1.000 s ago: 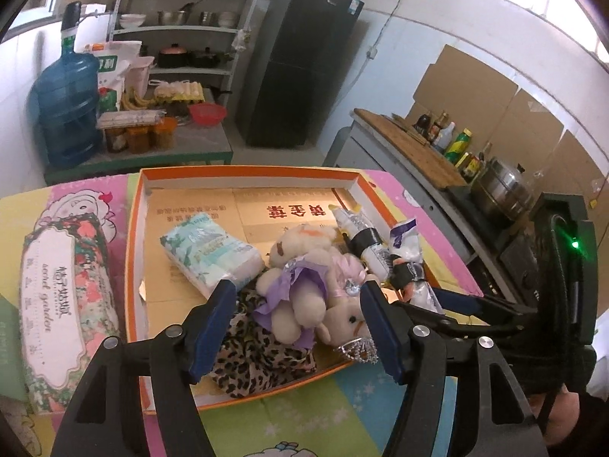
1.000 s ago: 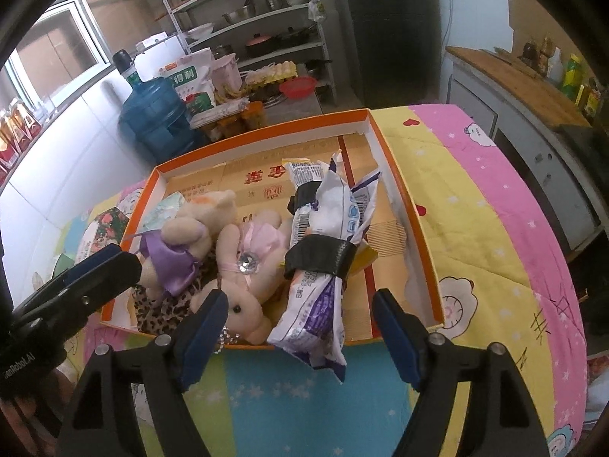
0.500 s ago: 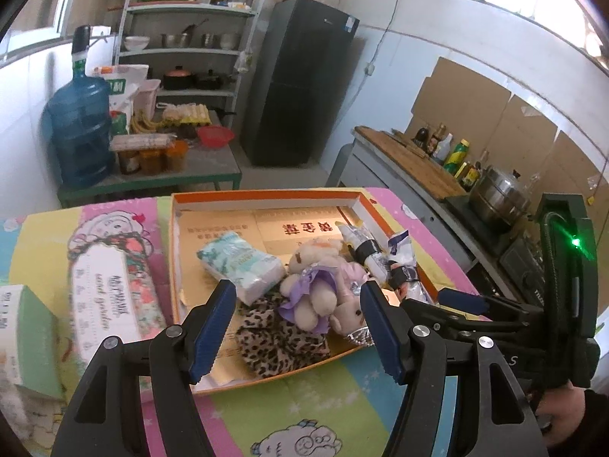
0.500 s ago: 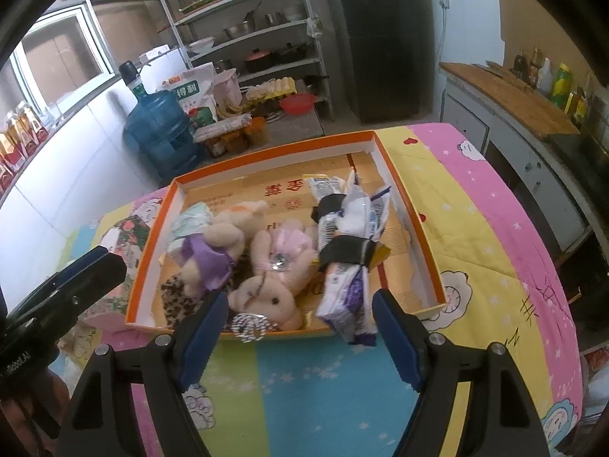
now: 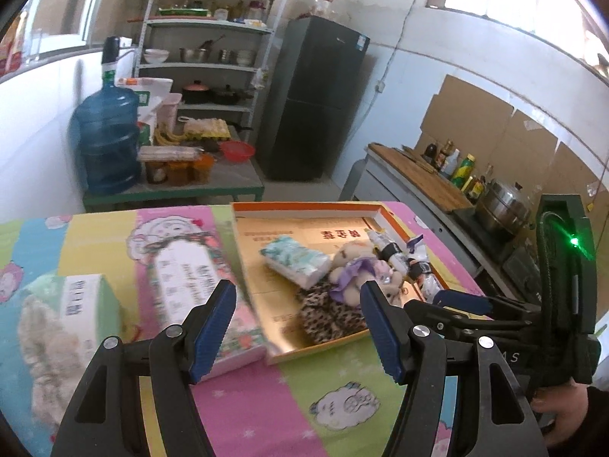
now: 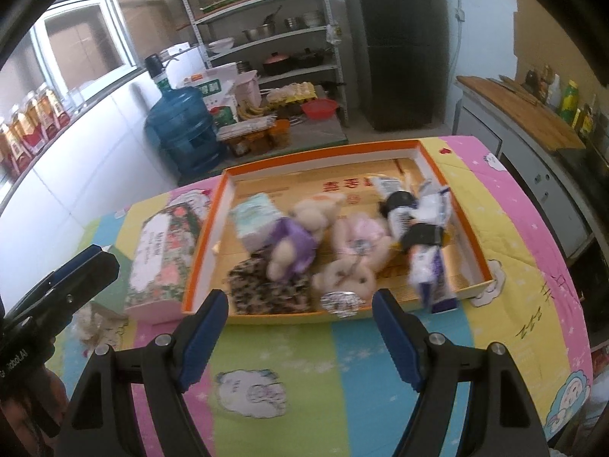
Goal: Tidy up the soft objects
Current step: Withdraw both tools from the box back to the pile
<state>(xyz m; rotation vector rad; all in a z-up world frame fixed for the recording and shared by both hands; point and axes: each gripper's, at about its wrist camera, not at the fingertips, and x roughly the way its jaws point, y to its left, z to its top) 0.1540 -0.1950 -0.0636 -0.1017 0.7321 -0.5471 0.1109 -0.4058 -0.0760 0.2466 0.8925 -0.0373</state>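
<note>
Presently, the left claw (image 5: 297, 321) is seen with its blue pads spread wide and nothing between them, held above the desk (image 5: 266, 400), which is covered by a pastel cartoon-printed cloth. The right claw (image 6: 300, 329) is likewise seen wide apart and empty, above the cloth just in front of an orange-rimmed cardboard tray (image 6: 205, 243). Inside the tray, the soft objects are gathered: a pale blue tissue pack (image 6: 253, 219) at the left, a plush bear in a purple dress (image 6: 295, 238) beside it, a plush bear in a pink dress (image 6: 354, 251) next to that, a leopard-print cloth (image 6: 266, 287) partly under the purple bear, and banded plastic packets (image 6: 422, 236) at the right, one overhanging the tray's near edge. Outside the tray, a floral tissue pack (image 6: 160, 262) is laid against its left wall, and a green-and-white tissue box (image 5: 82, 304) is seen farther left in the left wrist view, blurred. A hand (image 5: 567, 415) is visible gripping the right tool's handle.
</note>
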